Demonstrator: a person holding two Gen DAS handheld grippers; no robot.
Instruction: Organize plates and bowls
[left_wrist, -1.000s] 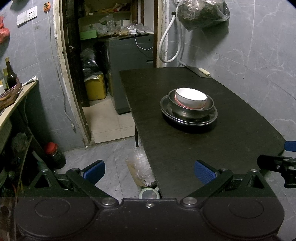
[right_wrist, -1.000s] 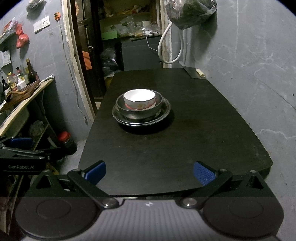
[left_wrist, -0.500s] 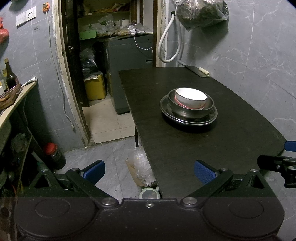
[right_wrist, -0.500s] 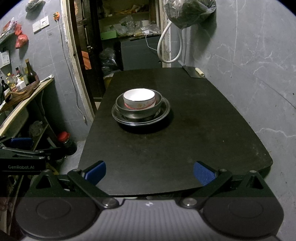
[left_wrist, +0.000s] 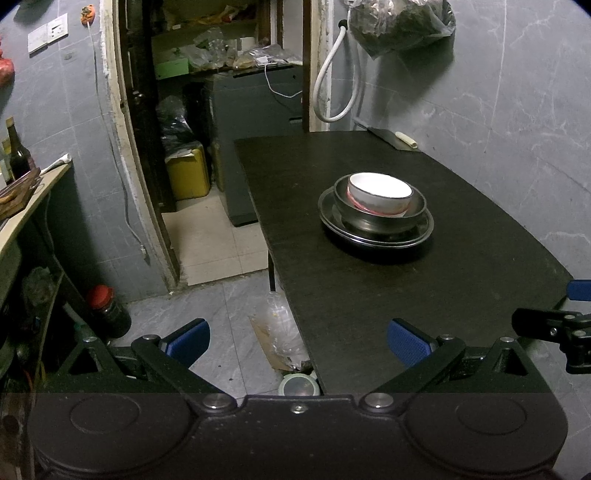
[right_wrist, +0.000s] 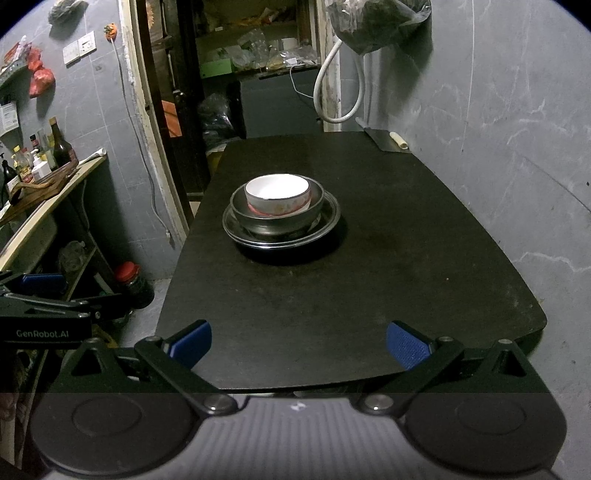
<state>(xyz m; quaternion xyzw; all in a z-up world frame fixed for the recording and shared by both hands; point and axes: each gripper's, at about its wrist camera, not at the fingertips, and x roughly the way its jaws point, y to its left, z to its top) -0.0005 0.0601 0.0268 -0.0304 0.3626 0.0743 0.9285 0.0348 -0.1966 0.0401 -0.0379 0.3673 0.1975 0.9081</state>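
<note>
Nested stack, white bowl (right_wrist: 277, 195) in metal bowl (right_wrist: 277, 214) on metal plate (right_wrist: 280, 232), mid-table (right_wrist: 406, 258) toward its left edge: dead ahead of right gripper (right_wrist: 298, 342), right of left gripper (left_wrist: 298, 342) off that edge; both spread wide, empty.

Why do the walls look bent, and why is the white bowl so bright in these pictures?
Both wrist views use fisheye lenses, so the walls and the table edges bow outward. In the left wrist view the white bowl is overexposed, its inside washed out; in the right wrist view its rim and pattern stay readable. The stack casts a dark shadow toward the camera; frame corners go black.
</note>
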